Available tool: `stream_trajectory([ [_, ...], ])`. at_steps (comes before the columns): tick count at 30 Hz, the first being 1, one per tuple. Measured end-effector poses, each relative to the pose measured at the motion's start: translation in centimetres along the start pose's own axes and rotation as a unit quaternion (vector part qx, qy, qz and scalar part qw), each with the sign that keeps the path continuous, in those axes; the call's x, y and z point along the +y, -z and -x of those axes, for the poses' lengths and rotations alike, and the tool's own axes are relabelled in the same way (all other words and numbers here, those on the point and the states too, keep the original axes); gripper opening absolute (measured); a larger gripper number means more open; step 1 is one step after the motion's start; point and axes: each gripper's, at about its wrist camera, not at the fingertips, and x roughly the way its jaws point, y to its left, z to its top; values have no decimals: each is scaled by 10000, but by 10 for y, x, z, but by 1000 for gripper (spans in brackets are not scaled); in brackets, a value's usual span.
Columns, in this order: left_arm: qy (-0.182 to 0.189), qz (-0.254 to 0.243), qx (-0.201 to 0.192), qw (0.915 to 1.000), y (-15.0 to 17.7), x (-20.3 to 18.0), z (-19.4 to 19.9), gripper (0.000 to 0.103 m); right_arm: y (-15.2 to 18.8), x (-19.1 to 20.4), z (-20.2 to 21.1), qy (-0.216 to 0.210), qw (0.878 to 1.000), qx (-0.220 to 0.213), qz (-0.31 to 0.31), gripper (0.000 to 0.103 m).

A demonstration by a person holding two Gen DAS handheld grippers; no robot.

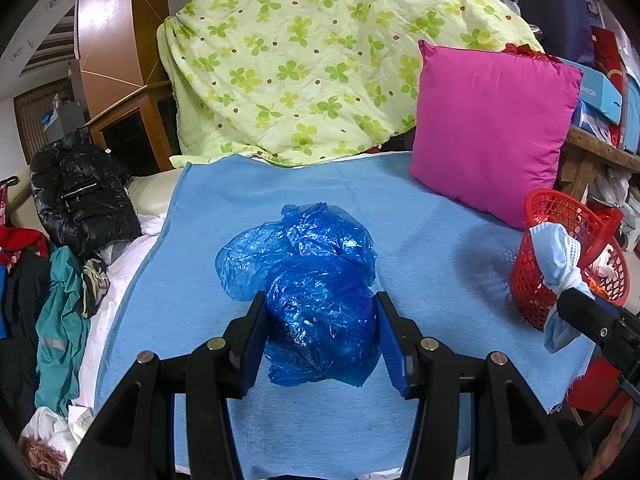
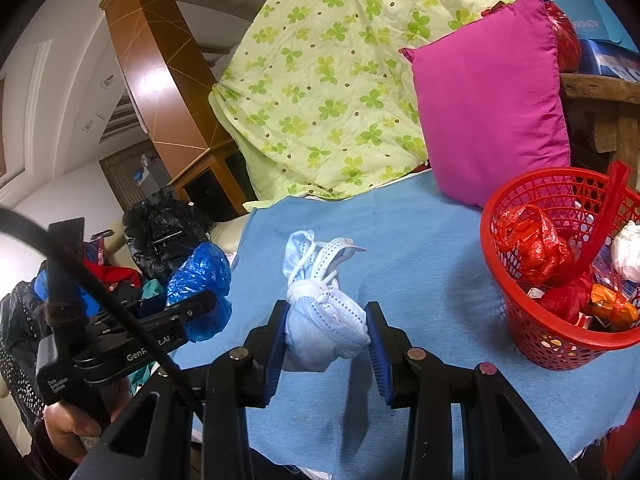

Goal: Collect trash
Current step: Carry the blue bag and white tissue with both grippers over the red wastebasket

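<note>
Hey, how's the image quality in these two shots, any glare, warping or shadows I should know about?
Left wrist view: strong fisheye bending with dark corners, sharp focus, small glints on the blue plastic bag. Right wrist view: same warping, bright glare on the wooden pillar, a blown-out white patch at the left edge, and a soft shadow on the blue cloth beside the red basket.

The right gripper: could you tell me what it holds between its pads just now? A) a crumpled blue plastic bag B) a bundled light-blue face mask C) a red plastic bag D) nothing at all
B: the right gripper is shut on the bundled light-blue face mask, while the crumpled blue plastic bag sits in the left gripper.
</note>
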Motion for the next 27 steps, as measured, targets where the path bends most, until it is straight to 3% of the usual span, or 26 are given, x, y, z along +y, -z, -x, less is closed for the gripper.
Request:
stream_trajectory([
  [27,132,-141,-68,9998,-2,-15,5,53,0,-4,18,25,9997,-137,-177,40],
])
